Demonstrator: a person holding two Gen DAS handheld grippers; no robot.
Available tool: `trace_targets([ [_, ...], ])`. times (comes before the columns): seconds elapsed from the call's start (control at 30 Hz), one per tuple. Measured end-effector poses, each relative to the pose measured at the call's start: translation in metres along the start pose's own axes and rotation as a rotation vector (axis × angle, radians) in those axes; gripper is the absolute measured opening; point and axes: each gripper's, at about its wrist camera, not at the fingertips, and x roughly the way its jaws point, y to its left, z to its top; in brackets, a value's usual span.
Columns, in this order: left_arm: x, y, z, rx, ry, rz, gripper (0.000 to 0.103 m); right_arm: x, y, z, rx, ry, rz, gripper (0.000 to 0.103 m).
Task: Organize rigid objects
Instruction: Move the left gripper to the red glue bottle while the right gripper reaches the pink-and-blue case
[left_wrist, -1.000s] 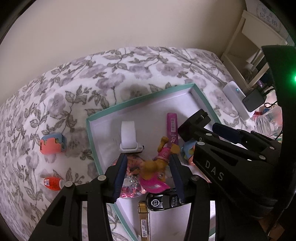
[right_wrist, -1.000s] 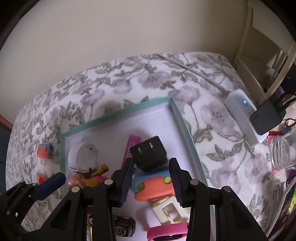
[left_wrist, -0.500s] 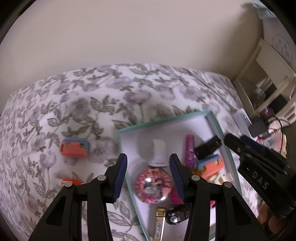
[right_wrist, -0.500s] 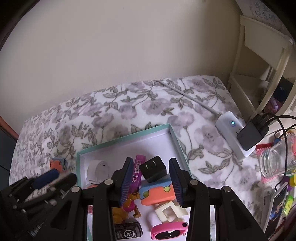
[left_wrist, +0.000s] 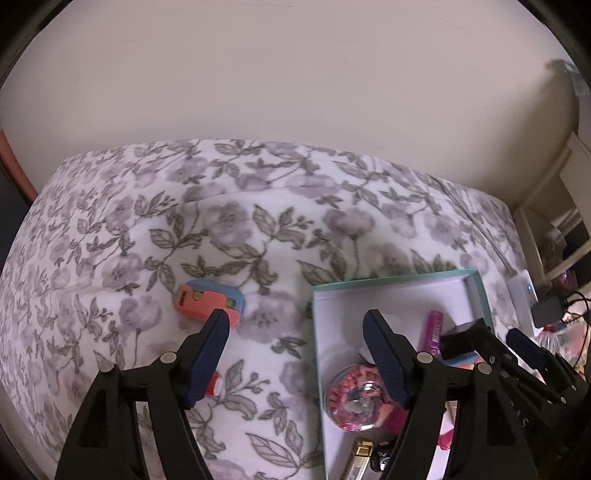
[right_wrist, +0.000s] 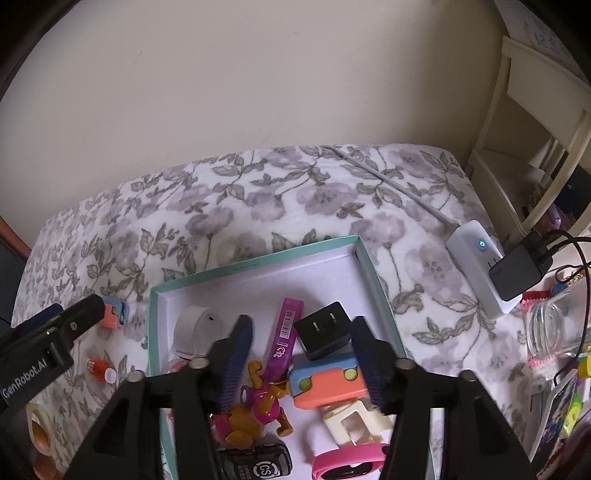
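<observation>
Teal-rimmed box sits on the floral bed, lower centre of the right wrist view, lower right of the left wrist view.

Left claw: jaws opening, wide apart, nothing between the pads. It straddles the box's left wall; the left finger is over the bedspread, the right finger over the box interior. Orange-and-blue block lies on the bed outside the box, just above the left fingertip; whether they touch cannot be told. Small orange bottle is mostly hidden behind the same finger. Pink globe lies inside the box, beside the right finger.

Right claw: jaws opening, holding nothing. Below and between its fingers, in the box: black plug, purple strip, second orange-and-blue block, toy dog. White band lies left of the left finger. Cream clip and pink watch lie toward the frame's bottom edge.
</observation>
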Motion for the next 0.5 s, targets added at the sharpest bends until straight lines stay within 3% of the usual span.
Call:
trace_targets([
  [0.07,0.003,0.004,0.000,-0.017,0.004,0.014,0.077,0.001,0.002,0.000,-0.004,0.002,0.002,0.067],
  [0.1,0.004,0.006,0.000,-0.024,0.005,0.020,0.080,0.002,0.002,0.000,-0.005,0.003,0.002,0.072],
  [0.13,0.005,0.008,0.001,-0.033,0.008,0.026,0.089,0.003,0.003,0.000,-0.008,0.002,-0.001,0.073],
  [0.17,0.006,0.010,0.001,-0.040,0.008,0.027,0.090,0.004,0.004,0.000,-0.011,0.001,-0.002,0.074],
  [0.3,0.007,0.016,0.003,-0.064,0.005,0.035,0.090,0.006,0.006,0.000,-0.013,-0.001,-0.001,0.084],
  [0.5,0.011,0.024,0.004,-0.089,0.016,0.051,0.090,0.009,0.008,-0.001,-0.018,0.000,0.008,0.093],
])
